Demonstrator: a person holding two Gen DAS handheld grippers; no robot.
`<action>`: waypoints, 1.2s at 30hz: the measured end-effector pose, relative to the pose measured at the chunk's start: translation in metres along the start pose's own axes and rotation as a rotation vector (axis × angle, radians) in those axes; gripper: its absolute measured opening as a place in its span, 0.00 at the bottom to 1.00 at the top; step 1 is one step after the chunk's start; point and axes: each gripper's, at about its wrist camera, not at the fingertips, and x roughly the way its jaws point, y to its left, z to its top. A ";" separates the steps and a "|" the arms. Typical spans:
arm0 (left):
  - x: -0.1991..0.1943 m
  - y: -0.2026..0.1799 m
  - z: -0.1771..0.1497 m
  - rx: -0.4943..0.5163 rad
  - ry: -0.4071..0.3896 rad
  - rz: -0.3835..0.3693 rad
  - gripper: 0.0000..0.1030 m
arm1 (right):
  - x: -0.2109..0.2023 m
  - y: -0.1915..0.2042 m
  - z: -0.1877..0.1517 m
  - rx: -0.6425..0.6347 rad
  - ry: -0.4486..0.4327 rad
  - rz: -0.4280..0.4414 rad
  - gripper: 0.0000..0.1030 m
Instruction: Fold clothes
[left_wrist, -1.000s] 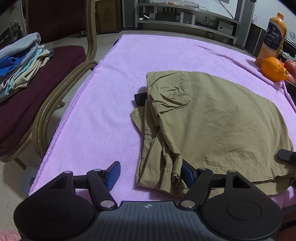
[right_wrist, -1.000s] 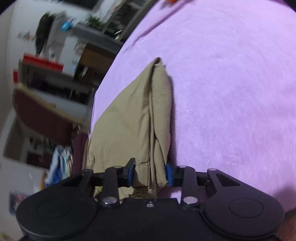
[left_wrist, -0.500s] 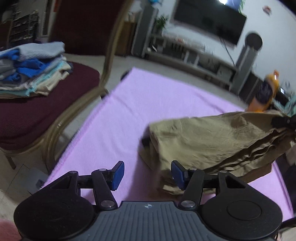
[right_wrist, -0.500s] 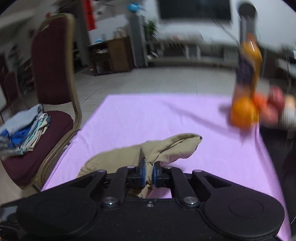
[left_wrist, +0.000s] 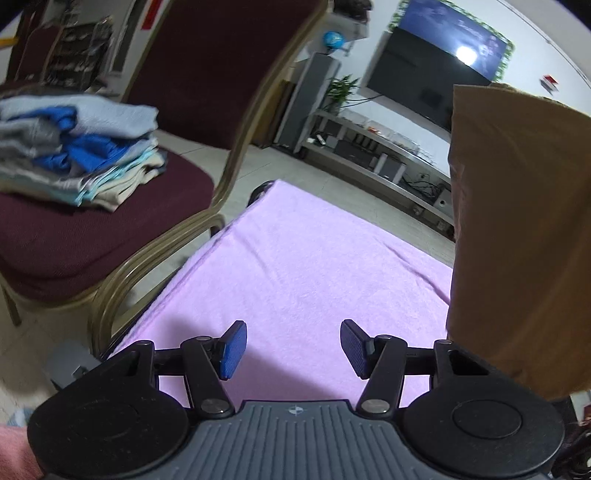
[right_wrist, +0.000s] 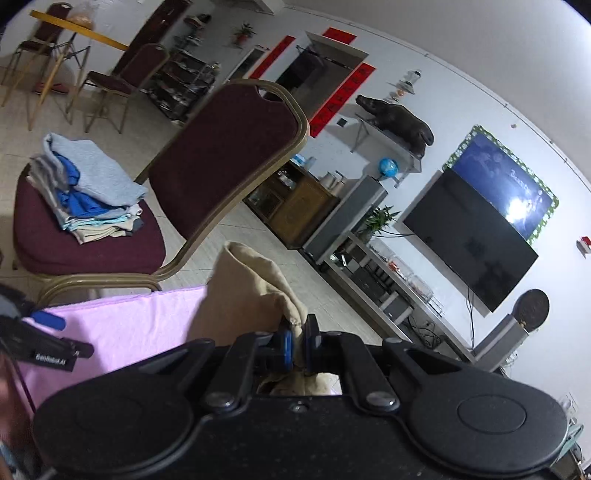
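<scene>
We take the purple-covered table (left_wrist: 306, 266) as our landmark. Our left gripper (left_wrist: 291, 349) hovers over the near end of that table with its blue-padded fingers (left_wrist: 232, 349) spread wide apart and nothing between them; only the purple cloth shows in the gap. Our right gripper (right_wrist: 297, 347) is closed tight on a bunched fold of the khaki garment (right_wrist: 251, 295), the fabric pinched between the two blue pads and rising in a rounded hump just past the fingertips, above the table's far edge in the right wrist view. In the left wrist view the same khaki garment (left_wrist: 517, 240) hangs as a broad brown sheet at the right side of the table, lifted clear of the purple surface along its upper part; whether its lower edge touches the table we cannot tell. To the left of the table stands a maroon banquet chair (left_wrist: 207, 122) with a gold frame, its seat touching nothing of the table's cloth but set just beside it. On that seat rests a stack of folded clothes (left_wrist: 74, 147) in grey, blue and pale tones. Beyond the table's far end, a dark television (right_wrist: 469, 240) hangs on the white wall above a low media shelf (left_wrist: 376, 162).
</scene>
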 end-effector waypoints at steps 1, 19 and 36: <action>0.000 -0.002 0.000 0.010 -0.002 -0.002 0.54 | 0.000 -0.005 -0.002 0.013 0.002 0.015 0.06; 0.055 -0.040 -0.013 0.128 0.154 0.017 0.53 | 0.231 -0.033 -0.137 0.225 0.473 0.018 0.28; 0.000 -0.130 -0.049 0.522 0.187 -0.302 0.67 | 0.066 -0.070 -0.273 1.408 0.479 0.366 0.45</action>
